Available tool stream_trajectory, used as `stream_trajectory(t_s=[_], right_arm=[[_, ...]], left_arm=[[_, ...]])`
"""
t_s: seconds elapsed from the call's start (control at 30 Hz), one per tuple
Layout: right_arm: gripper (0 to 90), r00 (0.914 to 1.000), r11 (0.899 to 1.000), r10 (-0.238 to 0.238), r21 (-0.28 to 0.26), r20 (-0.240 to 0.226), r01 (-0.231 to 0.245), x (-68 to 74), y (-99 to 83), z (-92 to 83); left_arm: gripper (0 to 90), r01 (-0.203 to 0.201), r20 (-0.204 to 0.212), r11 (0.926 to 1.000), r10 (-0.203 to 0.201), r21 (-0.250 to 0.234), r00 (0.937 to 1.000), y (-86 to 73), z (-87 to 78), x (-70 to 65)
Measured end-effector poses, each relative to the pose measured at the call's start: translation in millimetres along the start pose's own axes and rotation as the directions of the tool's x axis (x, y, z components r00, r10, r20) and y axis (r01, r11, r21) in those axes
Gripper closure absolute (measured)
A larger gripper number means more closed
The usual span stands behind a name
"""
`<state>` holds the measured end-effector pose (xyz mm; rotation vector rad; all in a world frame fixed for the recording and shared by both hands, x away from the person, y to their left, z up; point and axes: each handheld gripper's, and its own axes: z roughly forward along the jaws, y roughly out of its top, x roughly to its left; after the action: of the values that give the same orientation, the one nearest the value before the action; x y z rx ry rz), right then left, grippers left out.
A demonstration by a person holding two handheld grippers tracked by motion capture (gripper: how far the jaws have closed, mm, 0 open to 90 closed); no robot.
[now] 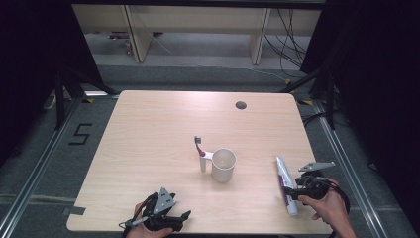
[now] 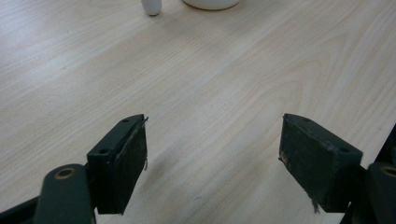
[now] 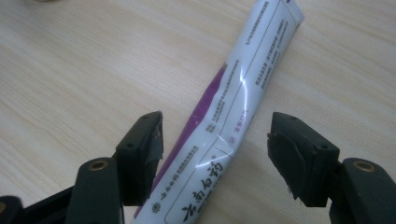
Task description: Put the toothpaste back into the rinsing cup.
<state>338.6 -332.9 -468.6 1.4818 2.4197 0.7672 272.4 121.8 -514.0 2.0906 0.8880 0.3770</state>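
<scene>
setting the toothpaste tube (image 3: 229, 121) down near the right edge of the table (image 1: 148, 148) looks like the step in hand, and the right gripper (image 3: 215, 144) has its jaws spread to either side of the tube with a clear gap at each pad, so the tube lies released on the wood, not grasped. in the high view the tube (image 1: 285, 183) lies roughly along the right edge, close to the front right corner, with the right gripper (image 1: 297, 191) just beside its near half.

to finish this well, i would draw the right gripper straight back along its own line, keeping the jaws as wide as they are, so neither pad drags the tube sideways or rolls it toward the edge. lift a little before swinging away; the tube is smooth and light and would likely slide at a nudge.

the left gripper (image 2: 212, 154) sits released too, jaws wide over bare wood near the front edge, and can stay put. the cup (image 1: 223, 164) and the toothbrush (image 1: 200, 151) stand upright side by side near the table's middle, well apart from the tube, so they need no care here.
</scene>
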Motion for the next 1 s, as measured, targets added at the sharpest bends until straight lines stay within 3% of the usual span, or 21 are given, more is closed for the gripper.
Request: stream_trajectory(t_s=[0.07,0.13,0.17,0.2,0.3,0.4,0.5,0.53,0.57,0.67,0.7,0.77,0.8,0.87,0.9,0.93,0.97,1.0], right_arm=[[36.3,0.9999,1.000,0.012,-0.010,-0.005,-0.012,-0.3,0.2,6.5],[36.5,0.9999,1.000,-0.015,0.024,0.000,0.015,-2.4,2.3,7.3],[36.8,0.9979,0.998,-0.065,0.012,-0.002,0.065,-6.4,2.7,9.7],[37.2,0.9998,0.999,-0.014,0.047,-0.010,0.015,-3.7,3.6,10.2],[37.5,0.9988,0.997,-0.045,0.064,-0.019,0.046,-6.8,5.7,15.1],[38.6,0.9995,0.996,-0.019,0.090,-0.026,0.021,-3.7,8.1,19.7],[42.1,0.9988,0.993,-0.039,0.113,-0.031,0.042,-4.2,11.6,22.3],[43.4,0.9993,0.992,-0.010,0.128,-0.037,0.014,-1.9,12.2,22.9],[43.6,0.9974,0.991,-0.061,0.115,-0.038,0.065,-5.3,13.2,24.4],[44.5,0.9987,0.990,-0.029,0.138,-0.042,0.034,-4.1,16.1,24.7],[45.2,0.9980,0.988,-0.043,0.144,-0.046,0.049,-5.4,17.2,24.0],[49.0,0.9983,0.987,-0.026,0.159,-0.052,0.034,-4.9,18.8,24.2],[51.6,0.9962,0.985,-0.068,0.152,-0.056,0.075,-8.6,20.1,25.1],[56.8,0.9969,0.983,-0.045,0.173,-0.065,0.056,-7.1,21.8,24.8],[58.7,0.9944,0.980,-0.085,0.175,-0.063,0.095,-10.0,23.1,25.1],[59.4,0.9966,0.978,-0.053,0.199,-0.062,0.065,-7.7,23.7,24.2],[59.5,0.9957,0.976,-0.063,0.202,-0.068,0.076,-8.3,24.6,24.7],[59.8,0.9908,0.973,-0.116,0.194,-0.069,0.128,-11.9,26.3,25.6]], left_arm=[[23.0,-0.007,0.003,0.9999,0.007,0.010,1.0000,-0.2,-0.8,0.0],[23.0,-0.010,0.005,0.9999,0.010,0.009,0.9999,0.1,-0.5,0.3],[23.0,-0.002,0.006,1.0000,0.002,0.000,1.0000,-0.1,0.5,0.2],[23.0,-0.002,0.006,1.0000,0.002,0.002,1.0000,-0.1,0.5,0.1],[23.0,-0.012,0.006,0.9999,0.012,0.011,0.9999,0.0,-0.4,0.4],[23.0,-0.001,0.005,1.0000,0.001,0.005,1.0000,0.0,0.2,0.0],[23.0,-0.010,0.002,0.9999,0.010,0.007,0.9999,0.1,-0.6,0.2],[23.0,-0.009,0.002,0.9999,0.009,0.008,1.0000,0.2,-0.6,0.2],[23.0,-0.010,0.005,0.9999,0.010,0.011,0.9999,0.2,-0.7,0.4],[23.0,-0.016,0.006,0.9998,0.016,0.011,0.9999,0.1,-0.4,0.1],[23.0,-0.009,0.007,0.9999,0.009,0.006,0.9999,0.2,0.3,-0.5],[23.0,-0.021,0.007,0.9997,0.021,0.012,0.9998,-0.1,-0.4,-0.3],[23.0,-0.016,0.008,0.9998,0.016,0.009,0.9998,-0.2,-0.2,-0.6],[23.0,-0.013,0.003,0.9999,0.013,0.009,0.9999,0.3,0.0,-0.2],[23.0,-0.008,0.006,1.0000,0.008,0.006,1.0000,0.2,0.5,-0.3],[23.0,-0.008,0.003,1.0000,0.008,0.002,1.0000,-0.2,0.8,-0.7],[23.0,-0.022,-0.004,0.9997,0.023,0.013,0.9997,-0.4,0.3,0.1],[23.0,-0.027,-0.002,0.9994,0.027,0.020,0.9996,-0.2,-0.2,0.3]])
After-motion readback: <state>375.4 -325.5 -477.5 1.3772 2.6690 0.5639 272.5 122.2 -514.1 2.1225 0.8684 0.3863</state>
